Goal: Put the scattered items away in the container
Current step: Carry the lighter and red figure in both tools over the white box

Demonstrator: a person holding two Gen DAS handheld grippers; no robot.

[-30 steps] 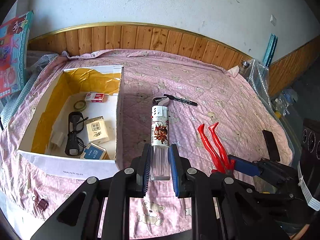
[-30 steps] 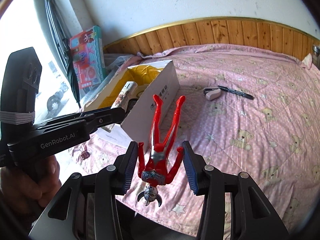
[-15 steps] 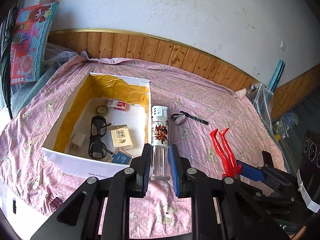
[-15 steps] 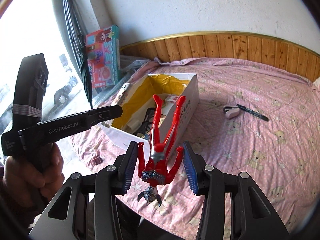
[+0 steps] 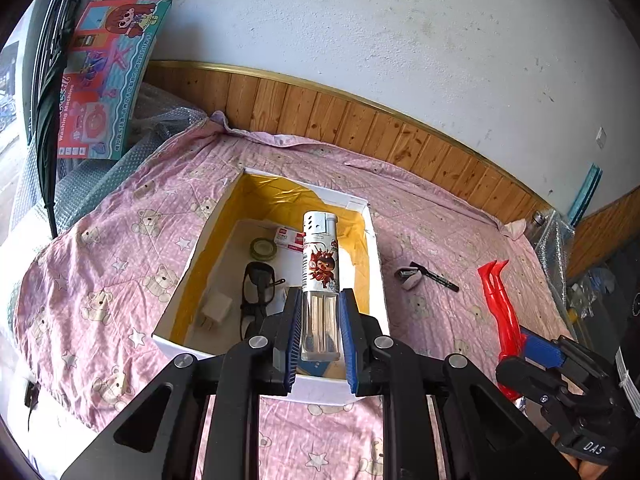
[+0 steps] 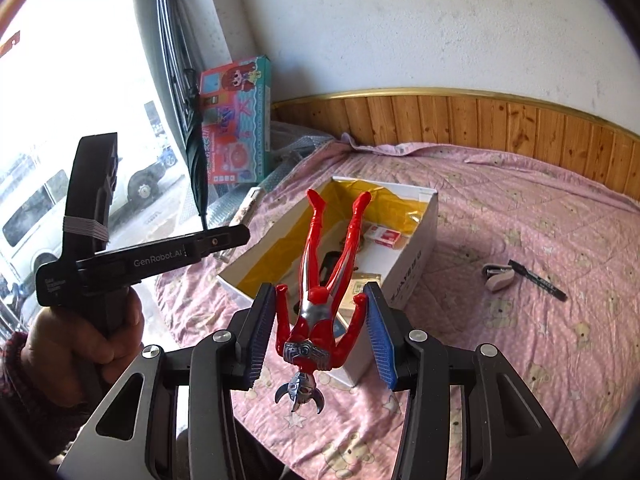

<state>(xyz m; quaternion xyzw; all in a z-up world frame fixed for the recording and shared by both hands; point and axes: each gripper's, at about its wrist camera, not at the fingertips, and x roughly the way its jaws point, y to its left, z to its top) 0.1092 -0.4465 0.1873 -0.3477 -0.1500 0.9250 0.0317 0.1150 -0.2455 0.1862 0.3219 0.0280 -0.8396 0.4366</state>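
Note:
My left gripper (image 5: 320, 300) is shut on a large lighter (image 5: 320, 264) with a red cartoon print, held upright above the near end of the white box (image 5: 376, 276) with yellow lining. Inside the box lie black glasses (image 5: 256, 292), a tape roll (image 5: 263, 249), a red-and-white small box (image 5: 289, 237) and a white plug (image 5: 216, 308). My right gripper (image 6: 325, 304) is shut on the arms of a red and silver toy figure (image 6: 320, 292), head down and legs pointing at the box (image 6: 412, 272). In the left wrist view the figure (image 5: 500, 300) hangs to the box's right.
On the pink bear-print bedsheet (image 5: 440, 320), right of the box, lie a black marker (image 6: 538, 278) and a small pale stapler-like item (image 6: 498, 276). A toy carton (image 6: 236, 120) and an umbrella (image 6: 198, 160) lean by the window at left. A wood-panelled wall runs behind. A hand (image 6: 80, 340) holds the left gripper's handle.
Both grippers have risen and swung left. The lighter now hangs over the box rather than beside it, and the toy figure's legs now point over the box.

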